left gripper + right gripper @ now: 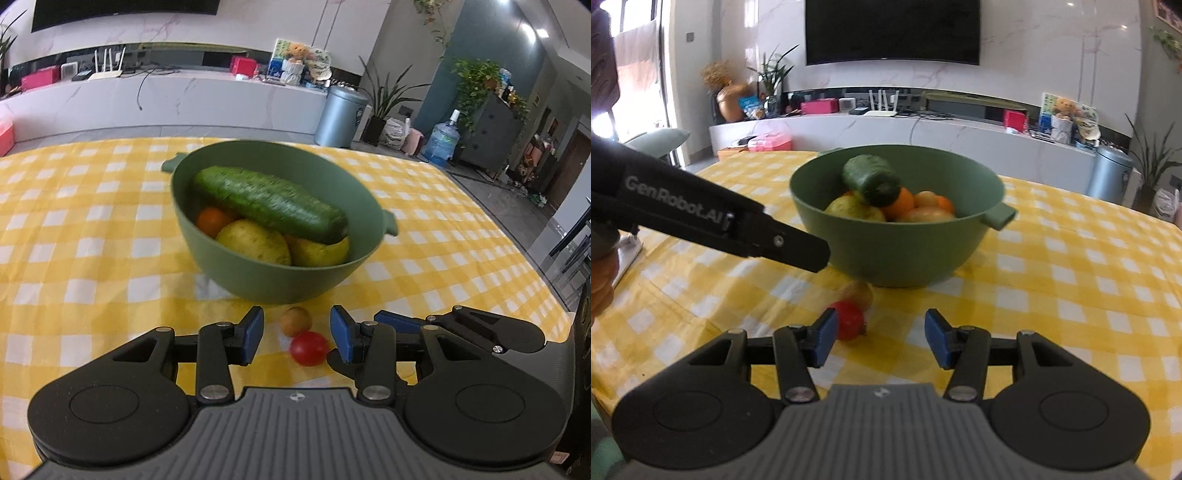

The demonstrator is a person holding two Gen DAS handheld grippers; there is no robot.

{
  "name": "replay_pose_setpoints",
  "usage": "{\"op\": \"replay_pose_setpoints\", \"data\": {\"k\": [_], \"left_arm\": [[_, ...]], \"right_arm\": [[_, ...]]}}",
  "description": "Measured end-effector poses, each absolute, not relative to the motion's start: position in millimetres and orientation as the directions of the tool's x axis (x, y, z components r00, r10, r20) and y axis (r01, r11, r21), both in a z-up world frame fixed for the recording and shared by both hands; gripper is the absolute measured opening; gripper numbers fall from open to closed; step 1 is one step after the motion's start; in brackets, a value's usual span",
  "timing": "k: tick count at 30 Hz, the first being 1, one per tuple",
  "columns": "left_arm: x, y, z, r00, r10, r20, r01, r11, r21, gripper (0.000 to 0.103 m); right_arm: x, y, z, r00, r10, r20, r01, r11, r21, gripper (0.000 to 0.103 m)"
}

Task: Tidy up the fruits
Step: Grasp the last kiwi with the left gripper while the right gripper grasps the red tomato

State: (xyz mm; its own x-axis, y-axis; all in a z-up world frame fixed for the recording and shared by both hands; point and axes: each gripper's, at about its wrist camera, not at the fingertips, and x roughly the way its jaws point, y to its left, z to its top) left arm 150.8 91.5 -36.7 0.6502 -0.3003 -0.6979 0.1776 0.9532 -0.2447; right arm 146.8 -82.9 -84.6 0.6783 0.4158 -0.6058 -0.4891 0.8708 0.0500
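A green bowl (280,280) (897,254) stands on the yellow checked tablecloth. It holds a cucumber (269,203) (873,179) lying on top of an orange (211,220) (900,203) and yellowish fruits (255,242). In front of the bowl, on the cloth, lie a red cherry tomato (308,348) (849,322) and a small tan fruit (295,320) (861,293), side by side. My left gripper (297,335) is open, with both small fruits just beyond its fingertips. My right gripper (881,339) is open and holds nothing; the tomato lies by its left fingertip.
The left gripper's black body (738,225) reaches in from the left, close beside the right one. A person's hand (600,280) shows at the left edge. The table edge (517,236) runs along the right. A TV console and plants stand behind.
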Motion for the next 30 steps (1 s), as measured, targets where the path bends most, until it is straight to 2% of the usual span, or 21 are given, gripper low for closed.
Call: {"op": "replay_pose_setpoints", "data": {"k": [14,22,30], "left_arm": [[156.9,97.8,-48.1,0.621,-0.289,-0.729,0.155,0.957,-0.246,0.049],[156.8,99.2,-49.0,0.611,-0.284,-0.739,0.150,0.958,-0.244,0.049],[159.3,91.4,-50.9,0.606,-0.286,-0.742,0.174,0.958,-0.228,0.049]], "right_arm": [[156.7,-64.4,-98.0,0.640,0.457,-0.618,-0.548,0.835,0.050,0.045],[157.1,-58.0,-104.2,0.605,0.470,-0.643,-0.573,0.817,0.058,0.025],[158.3,-68.2,-100.0,0.622,0.428,-0.655,-0.523,0.850,0.059,0.025]]}}
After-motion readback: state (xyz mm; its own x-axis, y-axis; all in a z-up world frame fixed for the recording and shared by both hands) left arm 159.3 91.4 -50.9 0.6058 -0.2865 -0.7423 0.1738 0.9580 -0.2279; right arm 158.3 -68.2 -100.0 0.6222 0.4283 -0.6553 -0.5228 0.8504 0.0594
